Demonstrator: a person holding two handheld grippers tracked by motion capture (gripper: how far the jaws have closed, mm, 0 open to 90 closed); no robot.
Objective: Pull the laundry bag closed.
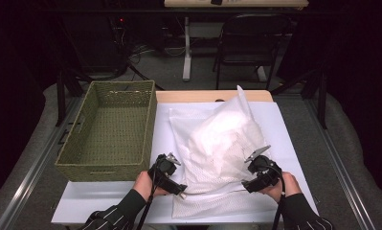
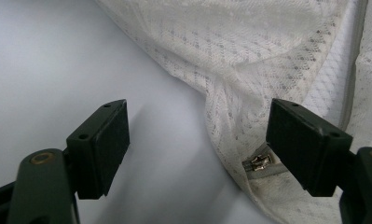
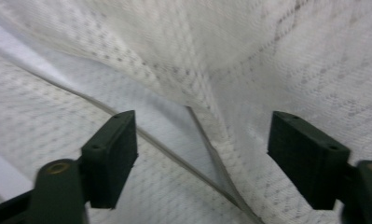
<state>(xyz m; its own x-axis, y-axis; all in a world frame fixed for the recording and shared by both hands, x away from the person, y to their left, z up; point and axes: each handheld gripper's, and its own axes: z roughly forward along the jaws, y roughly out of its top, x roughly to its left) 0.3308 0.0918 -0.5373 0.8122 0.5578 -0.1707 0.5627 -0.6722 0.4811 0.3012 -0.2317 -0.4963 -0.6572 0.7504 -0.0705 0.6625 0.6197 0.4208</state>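
A rumpled white mesh bag [image 1: 222, 148] lies on the white table [image 1: 286, 124], its near edge flat and its middle bunched up. My left gripper [image 1: 175, 178] sits at the bag's near-left edge. In the left gripper view it [image 2: 197, 135] is open, with the bag's edge [image 2: 230, 93] between its jaws and a small metal zipper pull [image 2: 259, 162] just inside the right-hand jaw; the pads press on nothing. My right gripper [image 1: 254, 173] hovers over the bag's near-right part. Its jaws [image 3: 202, 144] stand open above the mesh [image 3: 291, 70], where a grey seam [image 3: 174, 156] runs across.
A green woven basket [image 1: 105, 170] stands on the left of the table, close beside my left gripper, with nothing in it. Beyond the table's far edge are a dark chair [image 1: 251, 43] and a desk leg [image 1: 186, 52]. Bare white table lies right of the bag.
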